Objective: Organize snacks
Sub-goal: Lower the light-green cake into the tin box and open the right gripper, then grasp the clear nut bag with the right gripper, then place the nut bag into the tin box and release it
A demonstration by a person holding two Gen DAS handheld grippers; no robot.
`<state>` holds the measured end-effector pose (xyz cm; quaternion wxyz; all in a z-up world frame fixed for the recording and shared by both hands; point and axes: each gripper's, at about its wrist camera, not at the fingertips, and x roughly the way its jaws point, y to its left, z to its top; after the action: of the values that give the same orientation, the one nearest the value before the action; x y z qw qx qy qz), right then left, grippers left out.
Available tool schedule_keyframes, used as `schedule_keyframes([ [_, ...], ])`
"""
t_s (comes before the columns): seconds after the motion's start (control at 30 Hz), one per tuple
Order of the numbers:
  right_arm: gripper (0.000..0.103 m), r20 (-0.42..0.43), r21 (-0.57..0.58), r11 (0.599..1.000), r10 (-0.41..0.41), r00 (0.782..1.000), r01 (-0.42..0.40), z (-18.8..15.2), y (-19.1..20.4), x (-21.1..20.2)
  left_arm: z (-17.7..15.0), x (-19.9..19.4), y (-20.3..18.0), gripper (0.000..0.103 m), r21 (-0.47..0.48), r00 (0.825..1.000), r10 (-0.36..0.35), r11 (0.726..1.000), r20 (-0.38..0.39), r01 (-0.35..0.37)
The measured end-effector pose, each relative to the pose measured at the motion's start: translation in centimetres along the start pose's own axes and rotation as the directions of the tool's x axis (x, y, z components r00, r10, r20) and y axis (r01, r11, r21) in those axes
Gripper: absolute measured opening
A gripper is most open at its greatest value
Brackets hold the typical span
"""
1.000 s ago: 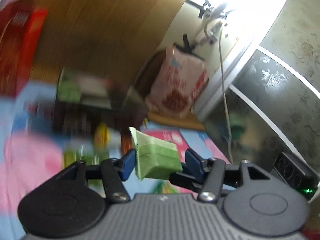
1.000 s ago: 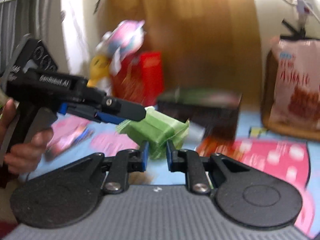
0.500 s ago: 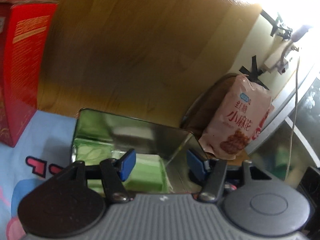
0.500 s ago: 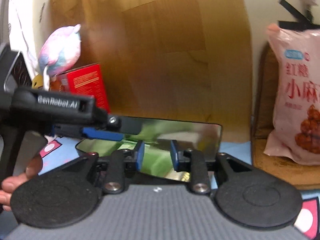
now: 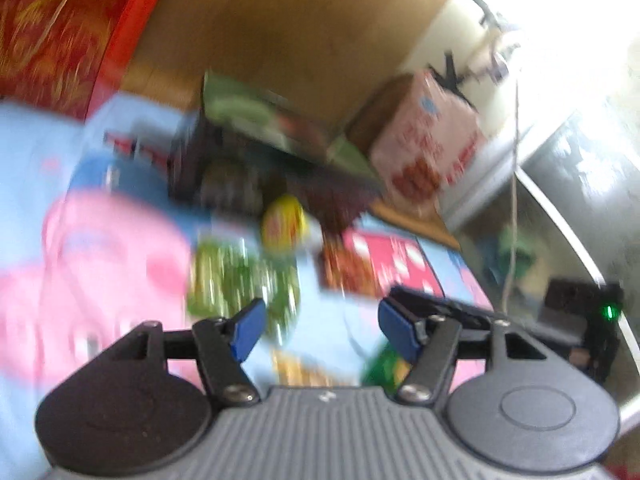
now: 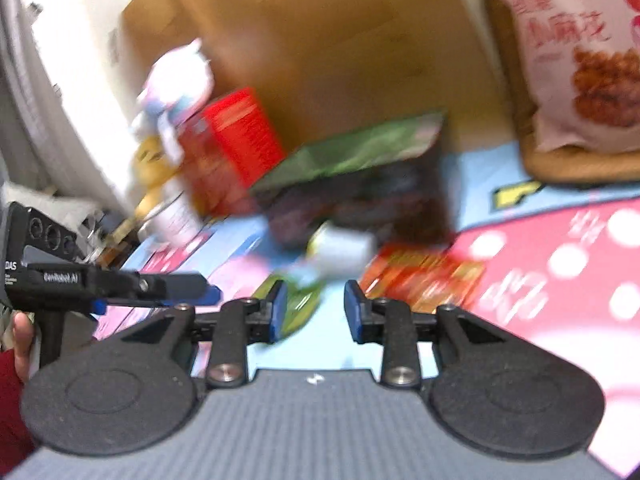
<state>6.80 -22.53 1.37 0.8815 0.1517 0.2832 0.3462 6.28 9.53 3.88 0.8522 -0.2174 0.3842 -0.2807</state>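
Both views are blurred by motion. My left gripper [image 5: 320,328] is open and empty above the blue and pink mat [image 5: 100,248]. My right gripper [image 6: 312,310] is open and empty too. The dark tin box [image 5: 276,160] with green packets inside stands at the back of the mat; it also shows in the right wrist view [image 6: 360,192]. Loose snacks lie in front of it: a green packet [image 5: 240,284], a yellow one [image 5: 284,224] and a red-orange packet [image 5: 348,272]. In the right wrist view I see the green packet [image 6: 296,304], a white one [image 6: 344,244] and the red-orange packet [image 6: 424,280].
A red box [image 6: 232,148] and a plush toy [image 6: 176,80] stand at the left by the wooden board [image 6: 328,40]. A big pink snack bag [image 6: 576,56] stands at the right. The left gripper's body [image 6: 100,284] shows at the left of the right wrist view.
Both grippers have let go of the green packet inside the tin and pulled back from it. Both now stand open and empty over the loose snacks on the mat.
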Motion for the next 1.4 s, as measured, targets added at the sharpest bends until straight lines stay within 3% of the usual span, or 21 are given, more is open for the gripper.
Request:
schedule_keyframes([
  [0.1,0.035,-0.061,-0.041,0.998,0.048,0.997,-0.051,-1.7,2.4,0.8,-3.5,-1.5,-0.2,0.063,0.0,1.0,0.009,1.0,-0.013,-0.009],
  [0.2,0.033,-0.086,-0.087,0.995,0.041,0.995,-0.048,-2.6,4.2,1.7,-6.0,-3.6,-0.3,0.061,-0.021,0.999,0.027,0.999,0.021,-0.026],
  [0.33,0.025,-0.147,-0.096,0.994,0.035,0.988,-0.05,-3.7,5.1,2.9,-8.2,-4.7,0.2,0.055,-0.081,1.0,0.031,0.996,0.002,-0.031],
  [0.43,0.024,-0.16,-0.091,0.994,0.054,0.986,-0.069,-5.1,5.5,1.5,-9.3,-4.9,0.5,0.05,-0.086,0.999,0.045,0.995,0.011,-0.044],
  [0.67,0.029,-0.147,-0.135,0.988,0.052,0.988,-0.073,-9.2,7.3,-3.1,-9.1,-5.6,0.2,0.058,-0.059,1.0,0.005,0.998,0.0,-0.005],
  [0.73,0.042,-0.124,-0.123,0.99,0.053,0.991,-0.068,-9.8,7.2,-4.3,-8.6,-6.4,0.0,0.063,-0.051,0.999,-0.013,0.999,0.031,0.014],
  [0.83,0.047,-0.093,-0.189,0.982,0.001,0.996,-0.019,-10.4,8.0,-4.9,-7.6,-7.2,0.0,0.067,-0.049,0.997,0.024,0.999,0.067,-0.021],
  [1.03,0.047,-0.107,-0.275,0.961,-0.032,0.994,0.002,-11.0,8.9,-2.7,-8.1,-4.2,0.3,0.062,-0.069,0.999,0.0,0.998,-0.043,-0.003],
  [1.1,0.045,-0.093,-0.303,0.953,-0.035,0.995,0.006,-11.2,9.2,-2.1,-8.9,-3.5,-0.1,0.061,-0.048,1.0,-0.01,0.999,-0.016,0.01],
  [1.17,0.034,-0.081,-0.315,0.949,-0.052,0.995,0.023,-11.1,9.4,-1.6,-8.9,-3.2,-0.3,0.057,-0.042,1.0,-0.015,0.999,-0.02,0.014],
  [1.27,0.031,-0.067,-0.314,0.949,-0.066,0.996,0.042,-10.5,9.3,-1.4,-8.0,-3.3,-0.2,0.057,-0.069,0.998,-0.051,0.996,-0.024,0.049],
  [1.4,0.03,0.012,-0.304,0.951,-0.044,0.999,0.046,-7.8,8.6,-1.5,-4.9,-3.3,-0.9,0.057,-0.048,0.997,-0.079,0.996,0.022,0.08],
])
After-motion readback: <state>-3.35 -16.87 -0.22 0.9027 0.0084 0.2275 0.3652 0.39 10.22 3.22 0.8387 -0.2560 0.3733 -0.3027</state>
